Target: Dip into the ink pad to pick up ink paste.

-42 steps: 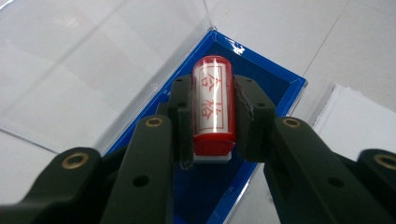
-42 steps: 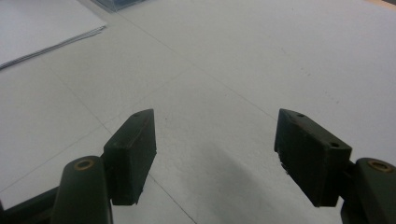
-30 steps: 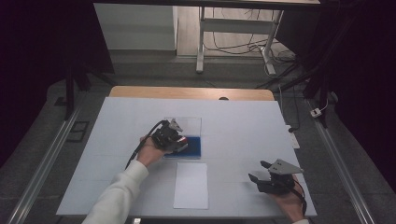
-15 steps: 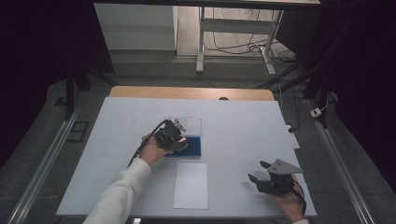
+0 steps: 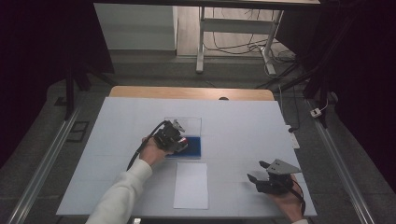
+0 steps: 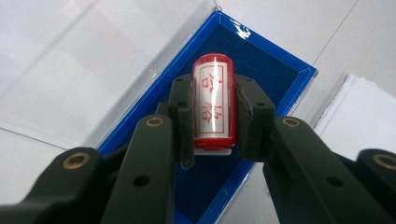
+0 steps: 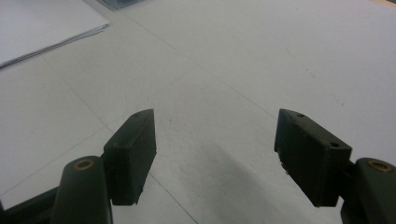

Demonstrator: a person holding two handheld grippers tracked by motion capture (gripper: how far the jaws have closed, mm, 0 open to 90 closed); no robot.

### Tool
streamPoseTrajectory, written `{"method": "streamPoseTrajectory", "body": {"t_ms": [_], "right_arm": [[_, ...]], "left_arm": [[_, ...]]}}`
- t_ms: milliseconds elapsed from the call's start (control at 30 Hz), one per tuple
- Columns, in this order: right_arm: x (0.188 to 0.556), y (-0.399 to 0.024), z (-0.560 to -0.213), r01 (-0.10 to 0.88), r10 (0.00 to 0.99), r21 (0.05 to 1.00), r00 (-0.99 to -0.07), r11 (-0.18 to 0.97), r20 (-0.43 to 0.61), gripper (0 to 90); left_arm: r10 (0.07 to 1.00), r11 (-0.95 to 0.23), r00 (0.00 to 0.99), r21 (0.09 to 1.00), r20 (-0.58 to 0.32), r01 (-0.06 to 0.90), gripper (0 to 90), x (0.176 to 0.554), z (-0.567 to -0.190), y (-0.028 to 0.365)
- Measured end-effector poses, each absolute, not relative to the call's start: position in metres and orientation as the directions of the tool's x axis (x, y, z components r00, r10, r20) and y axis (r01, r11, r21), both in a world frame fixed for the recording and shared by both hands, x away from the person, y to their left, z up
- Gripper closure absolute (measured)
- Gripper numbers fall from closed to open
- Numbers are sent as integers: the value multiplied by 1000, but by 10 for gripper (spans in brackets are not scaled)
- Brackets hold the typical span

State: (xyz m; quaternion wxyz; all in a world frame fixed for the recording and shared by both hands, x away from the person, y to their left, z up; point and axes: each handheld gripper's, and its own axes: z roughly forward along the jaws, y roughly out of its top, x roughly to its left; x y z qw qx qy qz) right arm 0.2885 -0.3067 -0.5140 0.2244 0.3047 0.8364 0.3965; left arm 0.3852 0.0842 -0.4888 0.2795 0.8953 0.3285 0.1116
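A red cylindrical stamp [image 6: 213, 102] with a white label and red characters sits between the jaws of my left gripper [image 6: 214, 119], which is shut on it. The stamp hangs over a blue ink pad [image 6: 261, 65] in a clear case whose lid [image 6: 93, 65] lies open. In the high view the left gripper [image 5: 173, 138] is at the table's middle over the blue pad [image 5: 194, 145]. My right gripper [image 5: 262, 176] rests open near the table's front right, with nothing between its fingers [image 7: 133, 149].
A stack of white paper [image 5: 191, 185] lies in front of the ink pad, also at the upper left in the right gripper view [image 7: 42, 28]. The white table cover [image 5: 243, 126] spreads wide around both hands.
The left gripper with the stamp has barely shifted over the ink pad. The right gripper has stayed in place.
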Motion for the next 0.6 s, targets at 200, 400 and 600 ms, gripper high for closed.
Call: {"method": "streamPoseTrajectory", "body": {"t_ms": [200, 400, 600], "right_arm": [[288, -306, -514, 332, 688, 799, -713, 501, -134, 289], [289, -307, -515, 333, 686, 797, -715, 503, -134, 289], [289, -307, -515, 332, 687, 799, -714, 502, -135, 289]], "left_arm": [[649, -631, 761, 573, 20, 523, 709, 385, -489, 84], [649, -629, 761, 574, 16, 524, 709, 385, -489, 84], [652, -627, 758, 577, 20, 524, 708, 385, -489, 84]]}}
